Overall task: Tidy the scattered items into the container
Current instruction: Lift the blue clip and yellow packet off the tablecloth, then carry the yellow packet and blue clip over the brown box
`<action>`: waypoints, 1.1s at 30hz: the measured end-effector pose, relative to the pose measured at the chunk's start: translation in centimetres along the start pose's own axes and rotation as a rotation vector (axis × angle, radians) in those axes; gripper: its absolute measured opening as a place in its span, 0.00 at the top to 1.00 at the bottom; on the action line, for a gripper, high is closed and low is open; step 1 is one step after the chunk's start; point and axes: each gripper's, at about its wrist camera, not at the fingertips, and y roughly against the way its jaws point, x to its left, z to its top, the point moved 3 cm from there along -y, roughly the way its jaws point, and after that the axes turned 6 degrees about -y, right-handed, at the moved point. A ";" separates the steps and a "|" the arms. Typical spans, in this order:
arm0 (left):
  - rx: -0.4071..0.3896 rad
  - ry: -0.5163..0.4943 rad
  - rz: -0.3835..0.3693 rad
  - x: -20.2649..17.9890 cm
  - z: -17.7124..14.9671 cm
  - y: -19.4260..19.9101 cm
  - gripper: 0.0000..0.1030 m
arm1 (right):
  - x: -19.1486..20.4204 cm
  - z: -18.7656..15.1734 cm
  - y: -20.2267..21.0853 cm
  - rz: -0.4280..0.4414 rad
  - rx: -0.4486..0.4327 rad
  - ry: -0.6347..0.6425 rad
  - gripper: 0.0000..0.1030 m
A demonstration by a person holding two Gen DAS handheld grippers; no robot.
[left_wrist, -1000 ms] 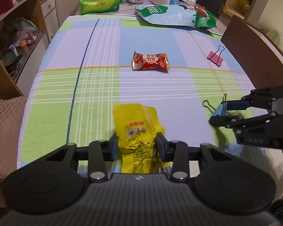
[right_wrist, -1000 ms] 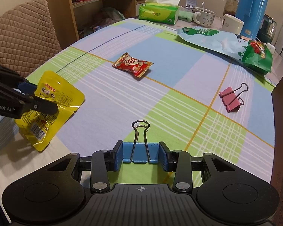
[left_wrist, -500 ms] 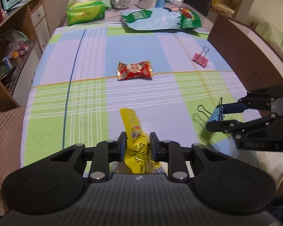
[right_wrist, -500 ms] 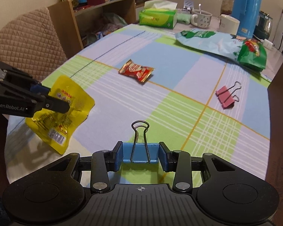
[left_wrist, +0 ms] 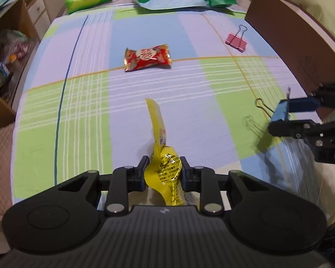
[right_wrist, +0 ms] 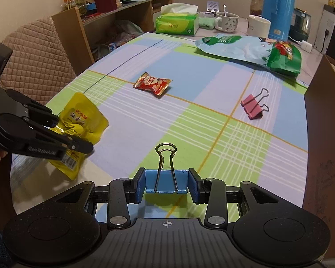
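Note:
My left gripper (left_wrist: pixel 163 171) is shut on a crumpled yellow snack packet (left_wrist: pixel 165 169), held edge-on above the table's near edge. From the right wrist view that same yellow packet (right_wrist: pixel 82 120) hangs in the left gripper (right_wrist: pixel 78 141) at the left. My right gripper (right_wrist: pixel 166 182) is shut on a blue binder clip (right_wrist: pixel 166 182), its wire handles pointing forward; the blue clip (left_wrist: pixel 280 111) also shows at the right of the left wrist view. A red snack packet (left_wrist: pixel 147 57) and a pink binder clip (left_wrist: pixel 236 41) lie on the checked tablecloth. A brown cardboard box (right_wrist: pixel 323 134) stands along the right.
A large blue-green bag (right_wrist: pixel 252 49), a green tissue pack (right_wrist: pixel 177 23), two mugs (right_wrist: pixel 226 22) and a blue thermos (right_wrist: pixel 279 6) sit at the table's far end. A quilted chair (right_wrist: pixel 35 51) and wooden shelves (right_wrist: pixel 114 20) stand to the left.
The left gripper has closed tighter on the yellow packet, which has turned from flat to edge-on and lifted. Both grippers have risen a little above the table; the right one still holds the blue clip.

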 end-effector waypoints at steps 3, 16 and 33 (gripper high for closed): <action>0.002 -0.015 -0.007 0.1 -0.1 0.5 0.79 | -0.3 -0.1 0.1 0.001 0.007 -0.010 0.63; -0.114 -0.102 -0.077 -2.9 4.4 5.7 0.81 | -1.8 1.9 5.2 0.055 -0.090 -0.044 0.63; -0.346 -0.515 -0.259 -17.0 19.8 9.1 0.81 | -15.8 1.3 19.0 -0.170 -0.234 -0.263 0.63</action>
